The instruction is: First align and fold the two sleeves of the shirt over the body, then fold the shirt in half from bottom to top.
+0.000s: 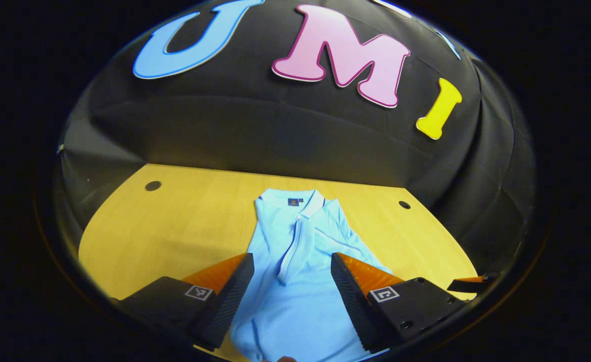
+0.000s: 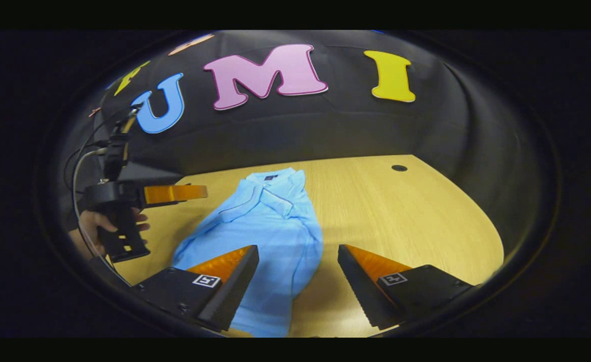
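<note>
A light blue shirt (image 1: 295, 281) is laid flat on a yellow wooden table (image 1: 184, 226), collar (image 1: 295, 201) toward the black cloth wall (image 1: 275, 136) at the far edge. Both sleeves are seen folded in over the body, so that the shirt forms a long narrow shape; the lower half is not yet folded up.

In the left gripper view, the left gripper (image 1: 292, 286) is held above the lower part of the shirt with its fingers (image 1: 235, 291) spread wide apart. Nothing is gripped between them; the blue fabric is seen through the gap. Two dark round holes (image 1: 153, 185) are set in the table top, one to each side of the shirt. At the right edge of this view, part of the other gripper is glimpsed.

In the right gripper view, the right gripper (image 2: 298, 281) is likewise held wide open and empty, above the shirt's (image 2: 270, 236) lower right edge and the bare table (image 2: 401, 226) beside it. Farther off to the left, the left gripper (image 2: 174, 193) is seen from the side, held by a hand (image 2: 94, 223), with cables (image 2: 81, 166) trailing from it. Nothing lies on the shirt, and no object stands between either gripper and the fabric.
</note>
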The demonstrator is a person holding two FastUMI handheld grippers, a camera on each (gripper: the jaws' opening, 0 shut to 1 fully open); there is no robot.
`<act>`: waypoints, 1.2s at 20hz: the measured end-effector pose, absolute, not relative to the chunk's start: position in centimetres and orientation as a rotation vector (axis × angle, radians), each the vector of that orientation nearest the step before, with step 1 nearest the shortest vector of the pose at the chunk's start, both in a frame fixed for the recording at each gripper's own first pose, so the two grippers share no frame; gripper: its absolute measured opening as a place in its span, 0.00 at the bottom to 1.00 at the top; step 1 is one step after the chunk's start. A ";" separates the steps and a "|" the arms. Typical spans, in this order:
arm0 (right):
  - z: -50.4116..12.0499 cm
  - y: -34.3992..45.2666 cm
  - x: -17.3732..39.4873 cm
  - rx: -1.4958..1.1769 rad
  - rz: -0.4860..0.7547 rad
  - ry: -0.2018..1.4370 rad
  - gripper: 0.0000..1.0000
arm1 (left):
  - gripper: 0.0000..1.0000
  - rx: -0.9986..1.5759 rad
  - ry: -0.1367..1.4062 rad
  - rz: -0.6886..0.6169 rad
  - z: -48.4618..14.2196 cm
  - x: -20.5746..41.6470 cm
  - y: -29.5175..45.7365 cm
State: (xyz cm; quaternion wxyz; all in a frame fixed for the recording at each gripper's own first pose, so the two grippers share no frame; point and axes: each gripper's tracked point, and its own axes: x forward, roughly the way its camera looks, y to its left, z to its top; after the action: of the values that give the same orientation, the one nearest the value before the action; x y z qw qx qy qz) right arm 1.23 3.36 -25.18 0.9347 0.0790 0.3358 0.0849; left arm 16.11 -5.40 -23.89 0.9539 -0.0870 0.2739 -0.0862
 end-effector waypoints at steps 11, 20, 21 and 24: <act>-29.5 5.6 -10.1 0.155 0.220 0.854 0.98 | 0.97 -0.114 0.763 -0.164 -31.9 -3.7 -4.2; -32.8 5.3 -11.9 0.110 0.193 0.905 0.99 | 0.98 -0.069 0.847 -0.102 -36.9 -6.8 -5.2; -32.9 5.3 -11.7 0.091 0.193 0.888 0.88 | 0.92 -0.037 0.855 -0.092 -37.2 -7.0 -4.9; -33.7 6.3 -11.6 0.053 0.225 0.904 0.75 | 0.80 -0.002 0.849 -0.124 -37.2 -6.8 -5.9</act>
State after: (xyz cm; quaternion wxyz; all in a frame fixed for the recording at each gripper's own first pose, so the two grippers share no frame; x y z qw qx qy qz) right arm -11.58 6.33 -33.66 0.8931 0.0256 0.4358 0.1085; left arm -6.84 -5.94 -37.21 0.9094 -0.0009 0.4115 -0.0601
